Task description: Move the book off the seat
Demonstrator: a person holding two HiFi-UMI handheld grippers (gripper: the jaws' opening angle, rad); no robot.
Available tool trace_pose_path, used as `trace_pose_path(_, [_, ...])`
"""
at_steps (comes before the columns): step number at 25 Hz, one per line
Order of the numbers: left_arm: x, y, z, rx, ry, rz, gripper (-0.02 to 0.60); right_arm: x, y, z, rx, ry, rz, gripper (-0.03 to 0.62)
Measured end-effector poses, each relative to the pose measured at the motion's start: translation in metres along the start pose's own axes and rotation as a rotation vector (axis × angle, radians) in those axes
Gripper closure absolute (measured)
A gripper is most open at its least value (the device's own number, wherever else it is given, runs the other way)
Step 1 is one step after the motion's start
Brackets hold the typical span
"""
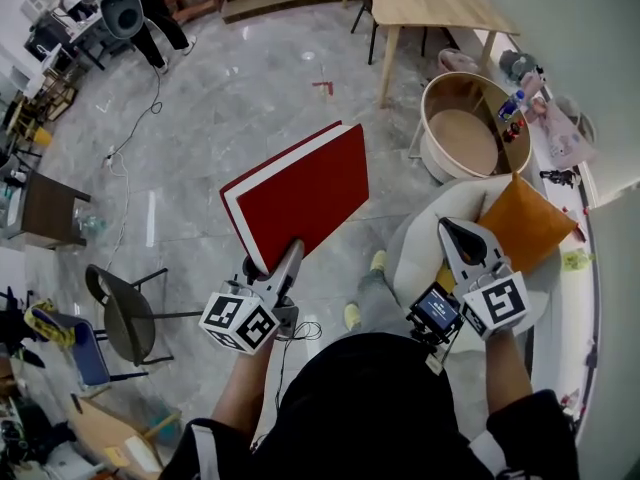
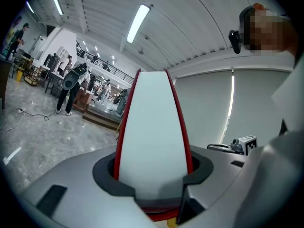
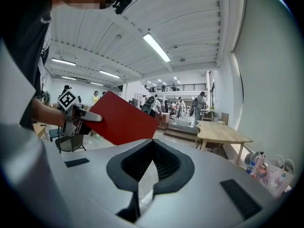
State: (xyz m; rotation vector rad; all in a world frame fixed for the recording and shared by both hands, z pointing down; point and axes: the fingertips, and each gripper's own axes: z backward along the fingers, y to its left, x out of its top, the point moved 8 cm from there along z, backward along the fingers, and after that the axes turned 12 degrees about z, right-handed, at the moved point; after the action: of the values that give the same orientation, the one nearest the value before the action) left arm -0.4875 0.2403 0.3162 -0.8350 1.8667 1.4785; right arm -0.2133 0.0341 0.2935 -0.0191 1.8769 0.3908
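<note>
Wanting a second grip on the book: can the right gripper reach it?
Probably yes: the left gripper holds the book in open air, nothing lies between it and the right gripper, whose jaws are shut.

The left gripper (image 1: 292,253), at 7 o'clock in the head view, is pointing toward 1 o'clock, its jaws clamping the book (image 1: 300,193). The right gripper (image 1: 456,230), at 4 o'clock, is pointing toward 11 o'clock with its jaws together.
</note>
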Motion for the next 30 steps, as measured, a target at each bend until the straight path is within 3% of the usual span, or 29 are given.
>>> trace_pose_path(7, [0.016, 0.008, -0.029, -0.022, 0.002, 0.0, 0.334, 0.008, -0.025, -0.02, -0.055, -0.043, 0.022, 0.585])
trace_pose_path(16, [0.05, 0.011, -0.12, -0.083, 0.048, -0.024, 0.333, -0.008, -0.09, -0.055, -0.1, 0.025, -0.042, 0.585])
trace_pose_path(30, [0.091, 0.009, -0.263, -0.166, 0.091, -0.038, 0.333, -0.029, -0.195, -0.104, -0.189, 0.029, -0.085, 0.585])
